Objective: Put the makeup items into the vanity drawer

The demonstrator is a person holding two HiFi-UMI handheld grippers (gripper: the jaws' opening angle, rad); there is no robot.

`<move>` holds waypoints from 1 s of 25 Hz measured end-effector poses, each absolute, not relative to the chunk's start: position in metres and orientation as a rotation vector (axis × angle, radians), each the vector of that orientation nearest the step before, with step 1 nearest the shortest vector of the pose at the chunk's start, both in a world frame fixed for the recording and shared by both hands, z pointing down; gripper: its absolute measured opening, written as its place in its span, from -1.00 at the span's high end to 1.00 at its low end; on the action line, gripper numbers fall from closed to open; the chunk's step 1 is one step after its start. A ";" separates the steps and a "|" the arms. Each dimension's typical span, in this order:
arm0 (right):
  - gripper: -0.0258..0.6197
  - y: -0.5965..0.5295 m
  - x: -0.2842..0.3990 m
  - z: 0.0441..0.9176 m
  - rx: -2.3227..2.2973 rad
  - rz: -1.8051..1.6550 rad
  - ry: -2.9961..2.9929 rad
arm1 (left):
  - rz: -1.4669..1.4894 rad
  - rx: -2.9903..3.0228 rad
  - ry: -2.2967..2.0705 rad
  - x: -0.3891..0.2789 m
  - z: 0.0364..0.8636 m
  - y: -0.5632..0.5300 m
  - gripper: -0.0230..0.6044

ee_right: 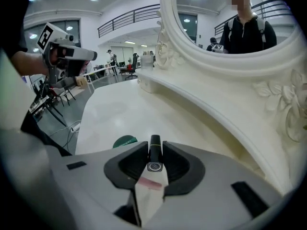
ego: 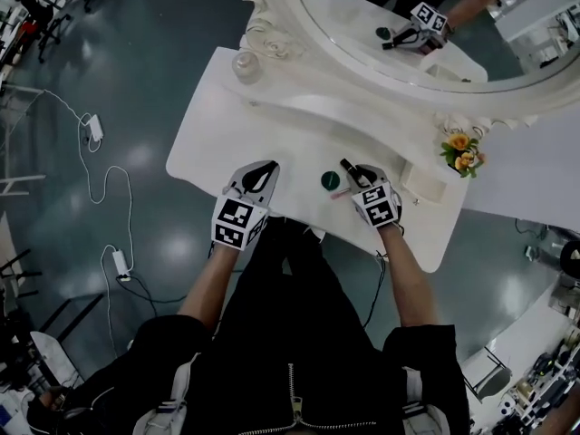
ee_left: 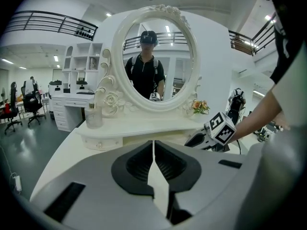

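**Tube gripped in right fingers, left fingers shut and empty**

We see the right gripper tipped down over the counter, near its front edge and toward the right end. Its fingers are partway closed, with the pads on both sides of a slim black tube. The tube runs along the fingers, ringed end cap toward the camera, far end poking past the tips. We can't tell whether it is lifted or resting on the counter. A pink strip shows under the tube; we can't tell what it is.

On the left gripper the fingers are closed tip to tip with nothing between them. It hangs over the front edge, well apart from the right one.

A round green compact lies flat near the front edge, between the two grippers. It is just beside the right one's tips, and neither touches it.

Along the back edge we have an oval mirror in an ornate white frame above a raised shelf. A glass bottle stands at the shelf's left end and orange and yellow flowers at its right end.

A shallow white recess sits at the counter's right end, between the right gripper and the flowers. We can't tell if it is the drawer.
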State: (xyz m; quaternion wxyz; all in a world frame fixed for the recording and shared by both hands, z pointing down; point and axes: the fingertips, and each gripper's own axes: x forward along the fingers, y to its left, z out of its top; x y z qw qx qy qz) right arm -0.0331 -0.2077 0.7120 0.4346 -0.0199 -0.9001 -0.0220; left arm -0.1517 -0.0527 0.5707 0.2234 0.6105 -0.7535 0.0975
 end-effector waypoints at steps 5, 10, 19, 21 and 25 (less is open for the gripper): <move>0.63 -0.220 -0.026 0.683 0.042 0.017 -2.320 | 0.283 1.774 -2.052 -0.144 0.560 -0.077 0.83; 0.64 -0.236 -0.013 0.652 0.145 0.046 -2.393 | 0.298 1.863 -2.020 -0.134 0.548 -0.100 0.84; 0.64 -0.272 0.024 0.597 0.371 0.051 -2.471 | 0.312 2.029 -1.925 -0.111 0.534 -0.145 0.84; 0.64 -0.284 0.040 0.591 0.431 0.053 -2.470 | 0.314 2.071 -1.898 -0.102 0.530 -0.158 0.84; 0.64 -0.303 0.074 0.585 0.532 0.085 -2.450 | 0.315 2.130 -1.847 -0.085 0.526 -0.177 0.84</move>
